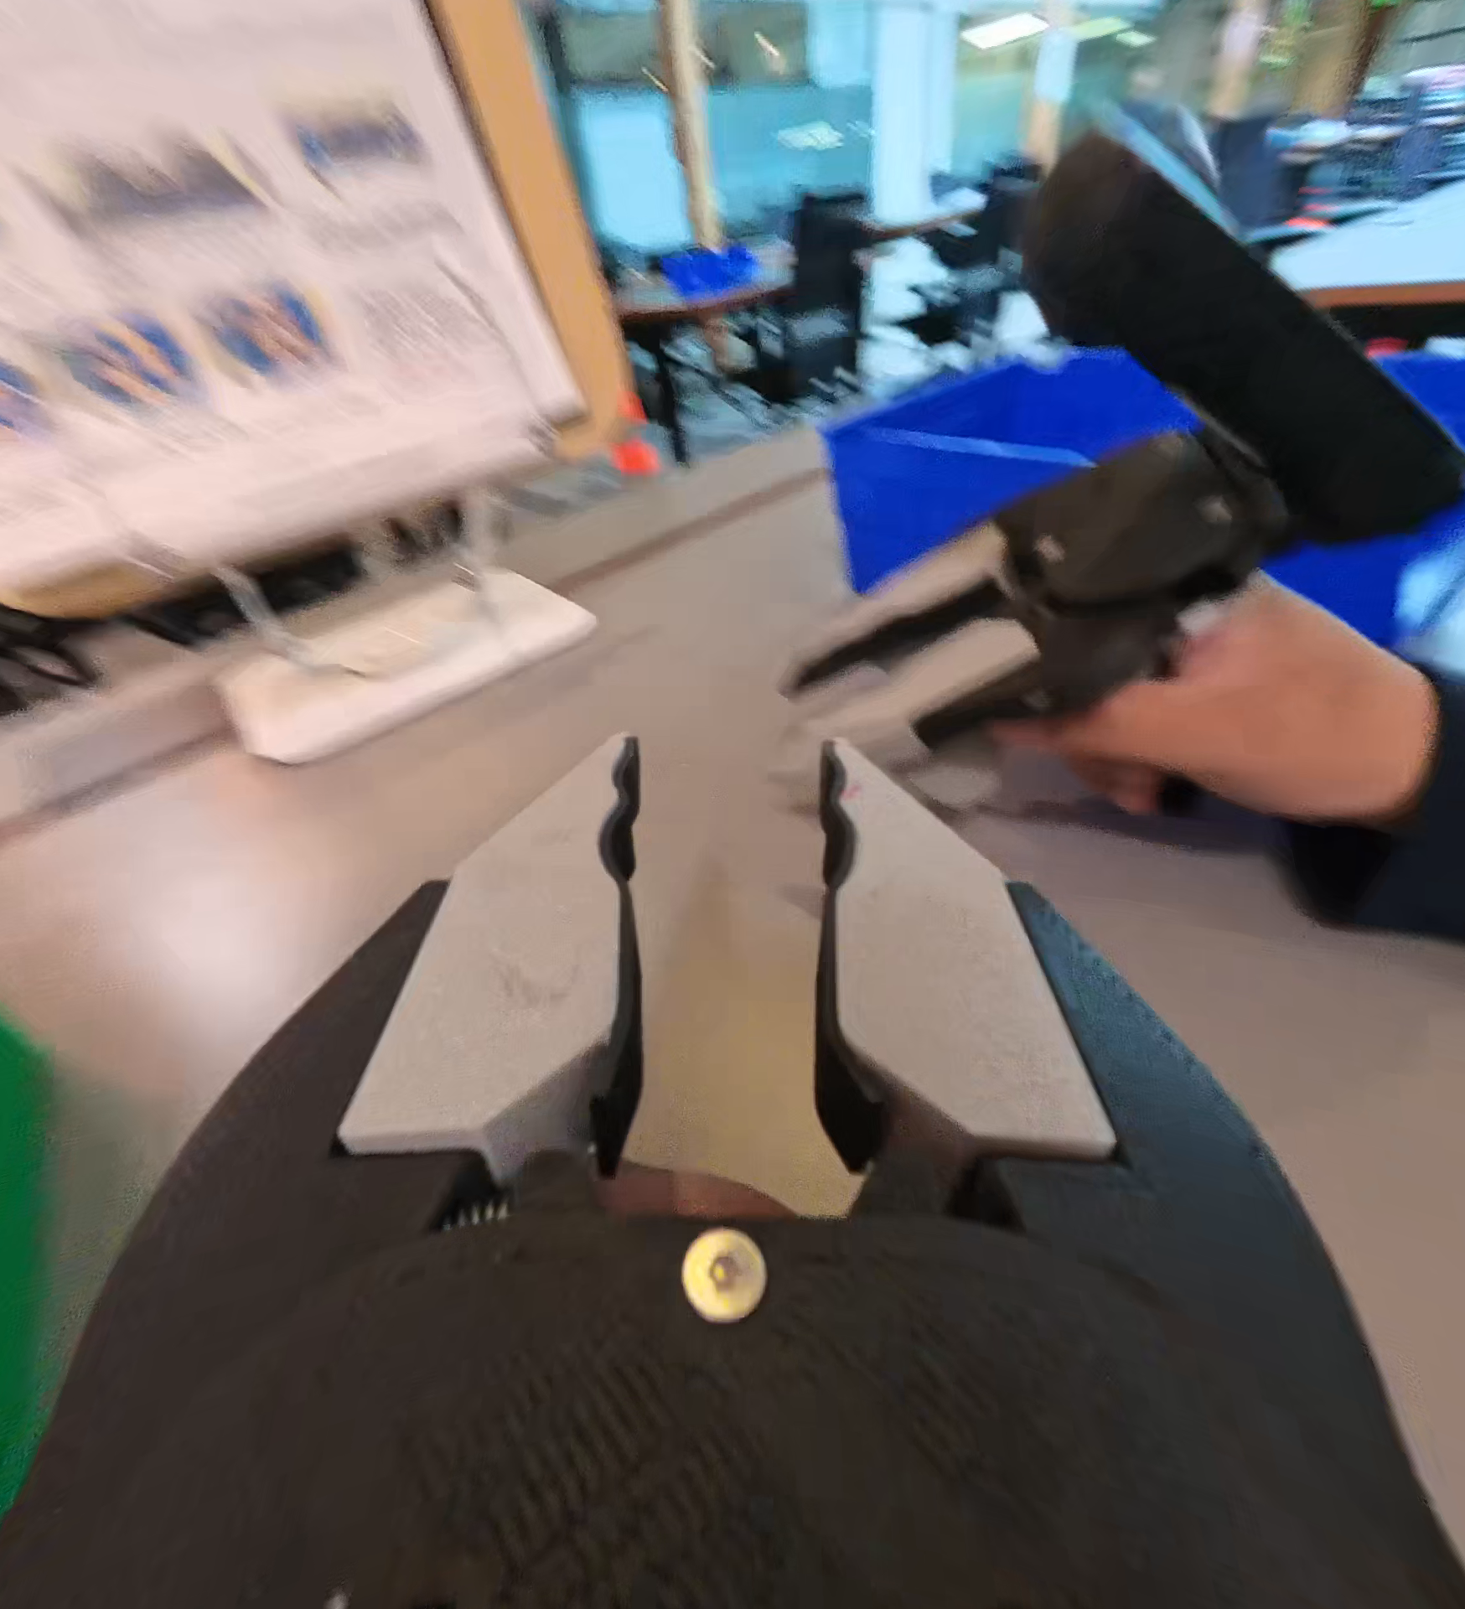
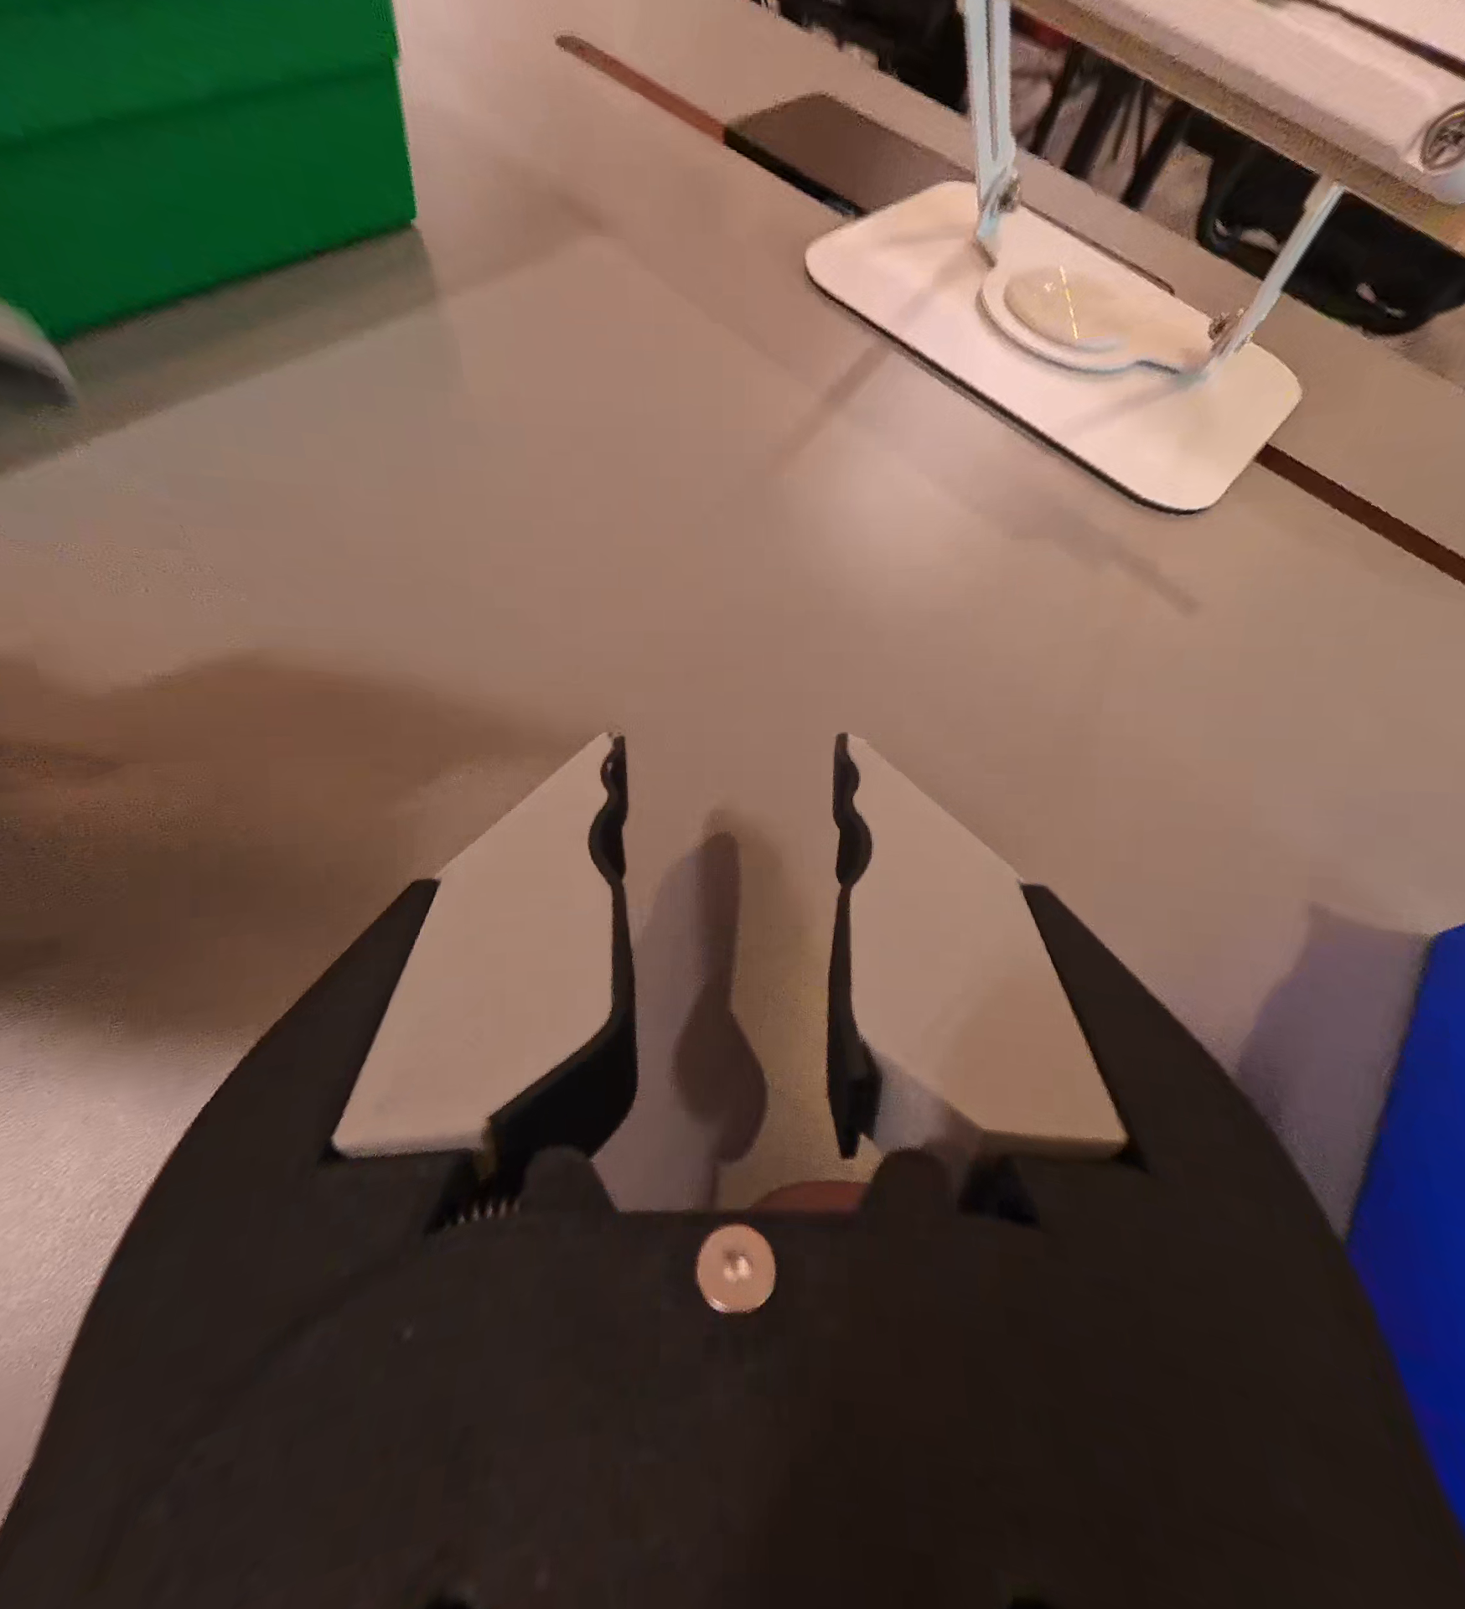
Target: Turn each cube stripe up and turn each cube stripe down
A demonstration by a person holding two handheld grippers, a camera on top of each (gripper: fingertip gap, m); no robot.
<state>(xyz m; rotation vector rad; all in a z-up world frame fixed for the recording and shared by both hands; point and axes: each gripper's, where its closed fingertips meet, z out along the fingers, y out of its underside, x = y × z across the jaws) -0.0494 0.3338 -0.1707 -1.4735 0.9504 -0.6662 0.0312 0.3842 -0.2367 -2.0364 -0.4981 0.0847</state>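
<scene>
both tools point(image 1: 725, 766) point(image 2: 727, 757) agape, empty, above grey table point(image 2: 712, 540)

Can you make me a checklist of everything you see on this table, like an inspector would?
Surface: grey table, bare between both tongs.
Job's things: no cubes seen.
Clutter: green box at left; blue bin at right; white stand base at the back.
Grippers: left tongs open, empty; right tongs open, empty, held in a hand.
Cables: nothing clearly seen; dark blurred shapes behind the stand.
Surroundings: blurred poster board; office desks and chairs beyond.
</scene>
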